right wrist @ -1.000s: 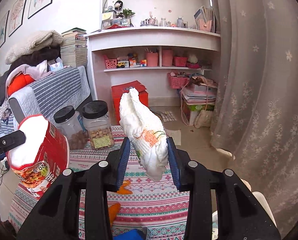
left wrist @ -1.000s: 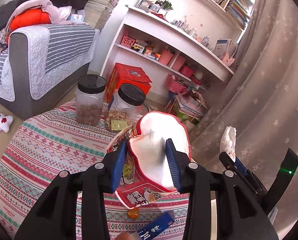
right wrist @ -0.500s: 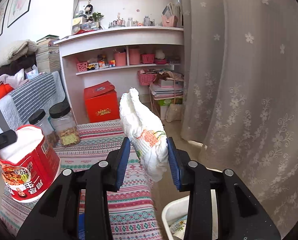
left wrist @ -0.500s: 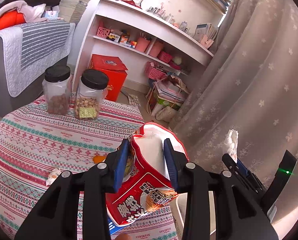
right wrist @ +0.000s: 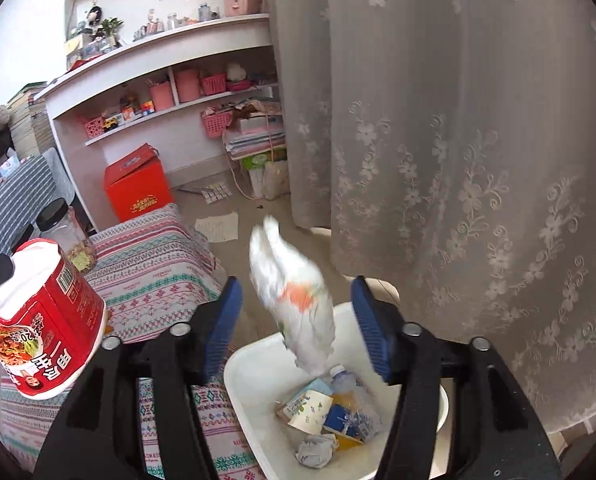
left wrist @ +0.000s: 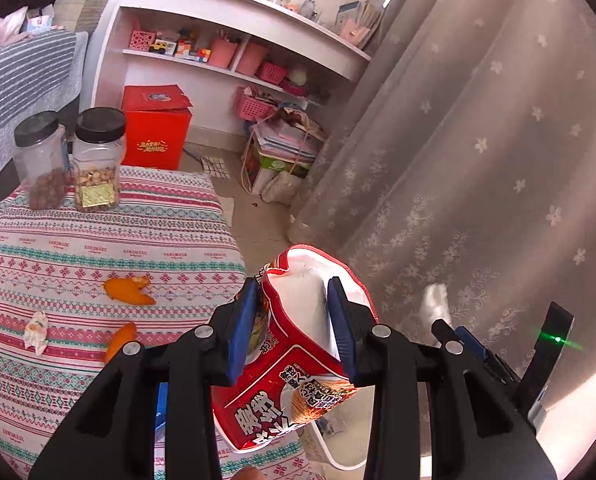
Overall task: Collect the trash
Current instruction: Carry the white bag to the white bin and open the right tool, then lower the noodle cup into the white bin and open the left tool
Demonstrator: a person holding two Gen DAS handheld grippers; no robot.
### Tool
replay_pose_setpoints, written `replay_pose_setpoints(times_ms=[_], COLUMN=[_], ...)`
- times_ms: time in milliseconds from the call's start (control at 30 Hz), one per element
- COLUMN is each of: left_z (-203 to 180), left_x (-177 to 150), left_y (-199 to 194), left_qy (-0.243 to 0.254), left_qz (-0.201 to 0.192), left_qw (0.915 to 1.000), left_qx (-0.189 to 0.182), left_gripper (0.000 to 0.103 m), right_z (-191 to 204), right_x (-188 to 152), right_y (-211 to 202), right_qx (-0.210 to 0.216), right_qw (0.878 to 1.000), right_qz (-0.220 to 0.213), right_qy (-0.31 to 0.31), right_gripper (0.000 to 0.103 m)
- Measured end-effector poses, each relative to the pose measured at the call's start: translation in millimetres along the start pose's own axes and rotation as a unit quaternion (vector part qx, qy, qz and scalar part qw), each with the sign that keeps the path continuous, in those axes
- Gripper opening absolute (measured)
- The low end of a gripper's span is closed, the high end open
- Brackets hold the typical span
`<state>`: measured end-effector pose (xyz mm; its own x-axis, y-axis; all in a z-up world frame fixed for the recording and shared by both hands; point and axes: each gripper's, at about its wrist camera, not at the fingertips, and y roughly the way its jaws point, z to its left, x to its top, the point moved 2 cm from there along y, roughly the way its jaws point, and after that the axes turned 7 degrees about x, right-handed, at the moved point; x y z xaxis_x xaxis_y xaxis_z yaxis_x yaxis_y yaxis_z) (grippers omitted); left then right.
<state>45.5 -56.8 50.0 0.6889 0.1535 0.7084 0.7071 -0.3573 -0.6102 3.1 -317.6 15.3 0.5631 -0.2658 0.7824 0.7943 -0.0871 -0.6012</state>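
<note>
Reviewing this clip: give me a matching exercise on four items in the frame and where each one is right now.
Things:
1. red noodle cup
2. white wrapper
3. orange peel
4. plastic bottle

Places:
A. lying in the white bin
B. clamped in the left gripper
C. on the patterned tablecloth
D. loose between the open jaws of the right gripper, above the bin

Pairs: 1-B, 2-D, 3-C, 4-A
</note>
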Motion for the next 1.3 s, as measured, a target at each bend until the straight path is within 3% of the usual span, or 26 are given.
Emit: replay_pose_setpoints(times_ms=[200,400,533,833,933,1067,1300], left_z=[-43,-86,-112,-163,-175,-178,-160], left_x=[-9,-18,-27,-53,-59,-61,-50], left_y=[13,23,35,67,78,78,68], left_qy=[0.026,0.052,0.067,0.093,0.111,0.128,0.151], left_qz=[0.019,0.034,0.05,0.096,0.111,0.101,0.039], left_qw=[0.9991,0.9967,0.9943,0.9866,0.9836,0.9845,0.9873], left_qx=[-0.026,-0.052,-0.067,-0.095,-0.09,-0.066,0.032], left_gripper=[0.036,0.037,0.037,0.039,0.066,0.075,0.086], right_z=[-42,-71,-92,-134,-134,-129,-99], right_x=[-1,4,5,4,2,2,1], right_y=[-18,-34,-42,-51,-51,-51,-49], right_qx=[-0.031,-0.112,-0.153,-0.185,-0.193,-0.199,-0.212], right_qw=[0.997,0.987,0.979,0.966,0.965,0.965,0.967], right_qz=[-0.024,-0.063,-0.076,-0.074,-0.072,-0.074,-0.089], right_qy=[0.073,0.095,0.108,0.165,0.163,0.154,0.105], right_gripper=[0.083,0.096,0.096,0.096,0.096,0.096,0.096])
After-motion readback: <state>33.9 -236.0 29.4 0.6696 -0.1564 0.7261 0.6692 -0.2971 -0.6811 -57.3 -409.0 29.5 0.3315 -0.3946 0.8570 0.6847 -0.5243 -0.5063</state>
